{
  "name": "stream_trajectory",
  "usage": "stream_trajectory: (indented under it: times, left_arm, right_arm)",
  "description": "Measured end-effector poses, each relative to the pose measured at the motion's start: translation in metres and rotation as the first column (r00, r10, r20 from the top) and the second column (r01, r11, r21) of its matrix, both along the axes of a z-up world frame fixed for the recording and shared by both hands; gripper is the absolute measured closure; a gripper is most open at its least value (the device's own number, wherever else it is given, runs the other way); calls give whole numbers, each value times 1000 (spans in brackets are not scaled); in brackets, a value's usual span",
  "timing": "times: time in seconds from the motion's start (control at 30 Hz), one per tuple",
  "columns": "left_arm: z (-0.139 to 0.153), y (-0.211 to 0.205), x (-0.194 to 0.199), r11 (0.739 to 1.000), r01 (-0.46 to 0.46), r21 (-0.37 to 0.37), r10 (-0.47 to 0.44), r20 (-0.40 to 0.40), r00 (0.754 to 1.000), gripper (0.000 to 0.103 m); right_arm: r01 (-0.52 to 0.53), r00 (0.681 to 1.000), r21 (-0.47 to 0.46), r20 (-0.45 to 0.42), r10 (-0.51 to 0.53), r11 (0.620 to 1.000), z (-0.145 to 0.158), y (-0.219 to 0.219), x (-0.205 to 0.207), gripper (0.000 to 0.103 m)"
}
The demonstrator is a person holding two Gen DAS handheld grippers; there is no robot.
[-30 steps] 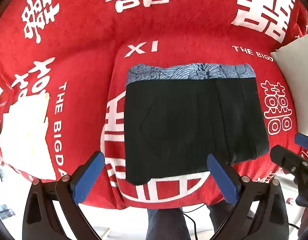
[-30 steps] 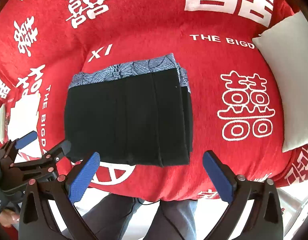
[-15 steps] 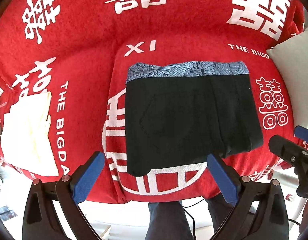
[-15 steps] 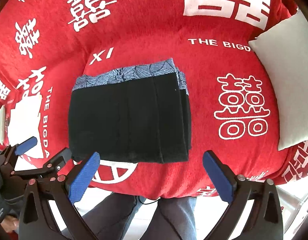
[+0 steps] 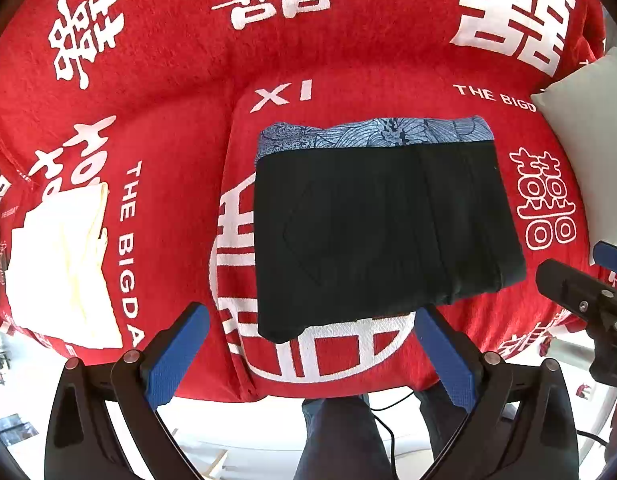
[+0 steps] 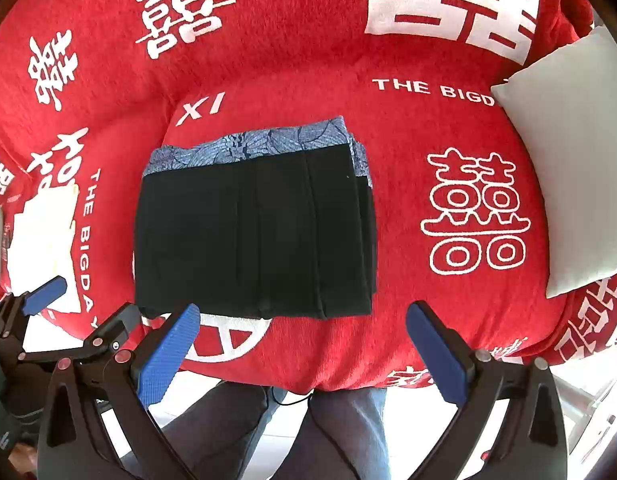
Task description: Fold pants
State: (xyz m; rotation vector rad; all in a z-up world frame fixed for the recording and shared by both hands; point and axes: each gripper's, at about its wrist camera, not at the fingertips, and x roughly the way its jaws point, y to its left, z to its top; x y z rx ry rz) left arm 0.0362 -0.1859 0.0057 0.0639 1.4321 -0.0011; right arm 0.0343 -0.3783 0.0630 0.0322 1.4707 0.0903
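The black pants [image 5: 380, 232] lie folded into a neat rectangle on the red cover, with a blue patterned waistband lining along the far edge; they also show in the right wrist view [image 6: 252, 236]. My left gripper [image 5: 308, 356] is open and empty, held above the sofa's front edge, just short of the pants' near edge. My right gripper [image 6: 304, 352] is open and empty, also above the front edge near the pants' near right corner. Each gripper shows at the side of the other's view.
The sofa is covered by a red cloth [image 5: 172, 128] with white characters. A folded cream garment [image 5: 64, 264] lies at the left. A white cushion [image 6: 576, 160] sits at the right. The person's legs [image 6: 308, 432] and the floor show below the front edge.
Both grippers have drawn back a little from the sofa, so the folded pants sit farther up in both views. The pants have not moved.
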Motion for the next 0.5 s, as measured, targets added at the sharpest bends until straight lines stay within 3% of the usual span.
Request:
stream_trajectory:
  times: [0.5]
  left_arm:
    - [1, 8, -8, 1000, -2, -16, 2, 1, 1000, 0]
  right_arm:
    - [-6, 1000, -45, 7, 6, 999, 2, 8, -9, 0]
